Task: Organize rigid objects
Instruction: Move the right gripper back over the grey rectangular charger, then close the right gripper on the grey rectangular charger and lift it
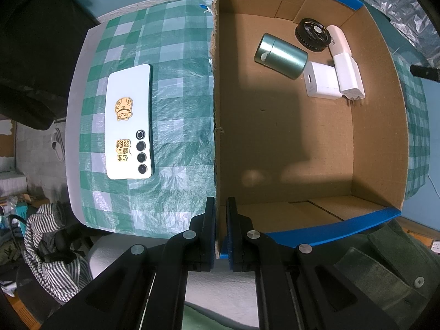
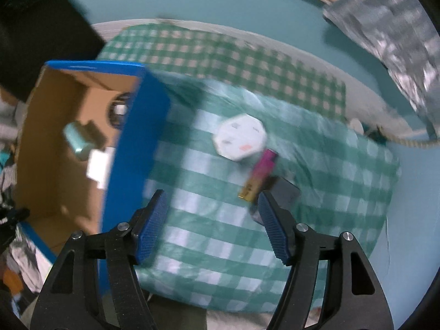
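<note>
My left gripper (image 1: 220, 220) is shut on the near left wall of the cardboard box (image 1: 215, 110). In the box lie a green metal can (image 1: 280, 55), a black round fan (image 1: 312, 35), a white charger cube (image 1: 321, 80) and a white plug adapter (image 1: 348, 71). A white phone (image 1: 129, 122) with gold stickers lies face down on the checked cloth left of the box. My right gripper (image 2: 213, 220) is open and empty above the cloth, right of the box (image 2: 132, 143). Ahead of it lie a white octagonal socket (image 2: 239, 137), a pink-gold lighter (image 2: 258, 176) and a black object (image 2: 286, 192).
The green checked cloth (image 2: 220, 220) covers a small round table with white edge (image 1: 74, 126). A striped garment (image 1: 52, 253) lies below left. A silvery bag (image 2: 398, 44) hangs at the back right. The right wrist view is motion-blurred.
</note>
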Action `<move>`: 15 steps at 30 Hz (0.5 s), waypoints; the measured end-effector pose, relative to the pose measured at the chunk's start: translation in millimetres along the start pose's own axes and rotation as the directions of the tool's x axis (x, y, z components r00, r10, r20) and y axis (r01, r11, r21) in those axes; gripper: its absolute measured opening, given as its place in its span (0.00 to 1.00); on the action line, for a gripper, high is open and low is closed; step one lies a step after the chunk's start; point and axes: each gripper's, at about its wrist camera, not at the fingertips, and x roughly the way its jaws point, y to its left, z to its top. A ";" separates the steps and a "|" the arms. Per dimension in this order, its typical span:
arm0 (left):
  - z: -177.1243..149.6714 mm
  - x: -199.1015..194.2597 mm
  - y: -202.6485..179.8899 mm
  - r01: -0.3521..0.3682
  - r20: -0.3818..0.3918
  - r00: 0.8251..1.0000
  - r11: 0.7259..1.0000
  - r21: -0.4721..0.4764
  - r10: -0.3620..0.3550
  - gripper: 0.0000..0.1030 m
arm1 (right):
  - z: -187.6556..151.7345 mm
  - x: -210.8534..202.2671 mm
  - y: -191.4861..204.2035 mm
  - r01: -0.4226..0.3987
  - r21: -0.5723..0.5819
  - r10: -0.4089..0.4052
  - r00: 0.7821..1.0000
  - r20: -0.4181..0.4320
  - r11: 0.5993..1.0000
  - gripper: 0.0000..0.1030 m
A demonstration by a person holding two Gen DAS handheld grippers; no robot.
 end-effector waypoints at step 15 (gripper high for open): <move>0.1 -0.2 0.1 -0.001 0.000 1.000 1.000 -0.002 0.001 0.07 | -15.5 56.5 -76.9 0.002 0.221 0.015 0.997 -0.074 0.975 0.66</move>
